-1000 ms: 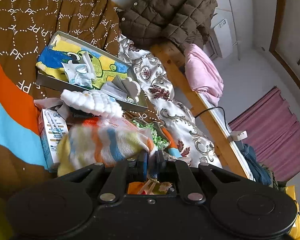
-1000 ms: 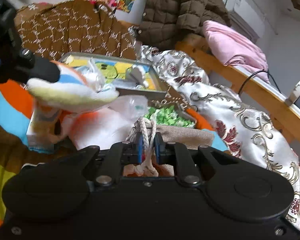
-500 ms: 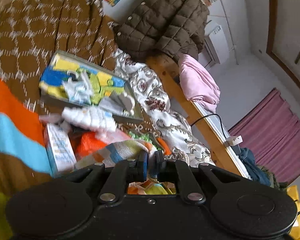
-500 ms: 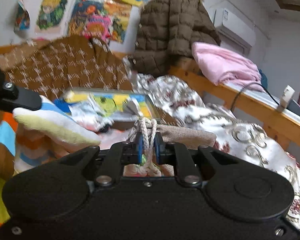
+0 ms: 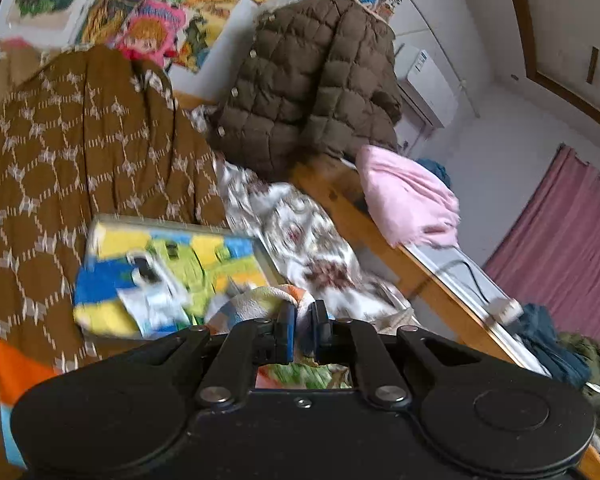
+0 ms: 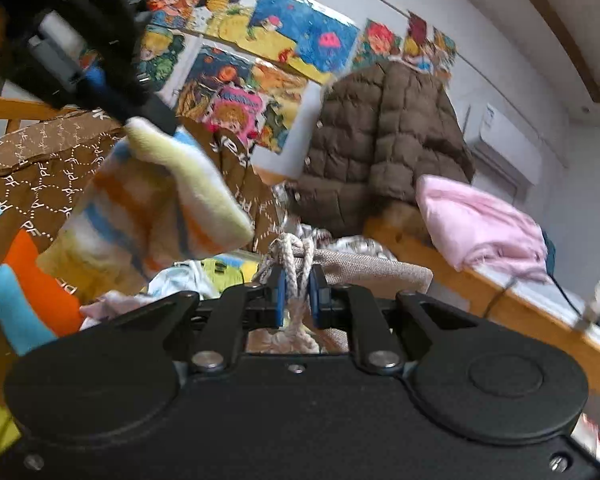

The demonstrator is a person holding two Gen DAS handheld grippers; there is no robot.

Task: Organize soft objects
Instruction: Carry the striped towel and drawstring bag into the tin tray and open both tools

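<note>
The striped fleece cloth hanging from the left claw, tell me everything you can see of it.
The soft, fluffy striped fleece cloth has pale yellow, white, orange and blue bands. It hangs in the air, folded and drooping, pinched at its pale yellow top edge by the left claw, clear of the cluttered bedding below. Nothing else visibly touches it.

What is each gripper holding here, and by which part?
Left gripper pinches the striped fleece cloth at one edge; it hangs free. Right gripper clamps the burlap bag by its white drawstring rope.
</note>
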